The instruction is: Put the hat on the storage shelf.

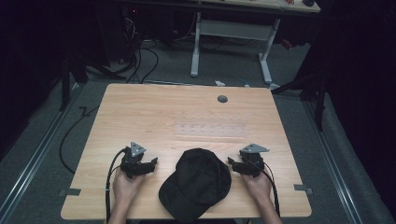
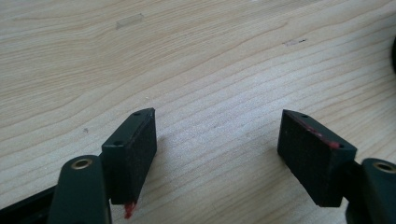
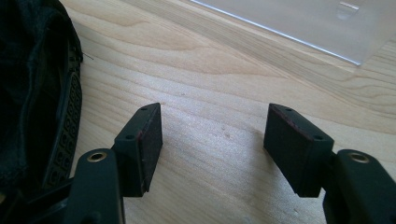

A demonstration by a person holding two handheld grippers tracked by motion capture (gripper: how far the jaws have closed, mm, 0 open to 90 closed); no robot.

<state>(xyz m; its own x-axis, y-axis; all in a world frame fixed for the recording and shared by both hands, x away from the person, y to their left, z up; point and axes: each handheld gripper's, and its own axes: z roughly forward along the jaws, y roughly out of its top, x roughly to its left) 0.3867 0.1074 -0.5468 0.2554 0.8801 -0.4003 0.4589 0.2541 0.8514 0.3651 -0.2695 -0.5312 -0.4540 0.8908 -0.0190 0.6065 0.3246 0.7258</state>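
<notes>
Now we see both hands low at the near edge of the worktop (image 1: 140, 112), forearms coming in from below, one on either side of a black cap (image 1: 196, 184). The left hand (image 1: 125, 186) grips the left gripper (image 1: 152, 164) from behind, and its jaws point across the wood toward the cap, stopping just short of the crown. In the left gripper view those two black jaws stand well apart, bare wood grain between them, nothing pressed by the pads (image 2: 135, 149); a sliver of the cap's dark edge shows at the far right of that view.

Over on the other side, the right hand (image 1: 258, 185) holds the right gripper (image 1: 232, 163) the same way, mirrored, its jaws aimed inward at the cap's other flank. We see them spread wide in the right gripper view too, with nothing but worktop in the gap, and the cap's fabric and its notched strap (image 3: 65, 135) sitting just beside one jaw without being pinched.

The cap itself lies at the middle of the near edge, crown toward the table's centre, brim (image 1: 180, 205) reaching to the front lip. Beyond it, toward the middle of the worktop, lies a clear flat tray (image 1: 212, 128) of small compartments; we cannot tell whether anything sits in them. A round grey grommet (image 1: 222, 99) marks the far edge.
</notes>
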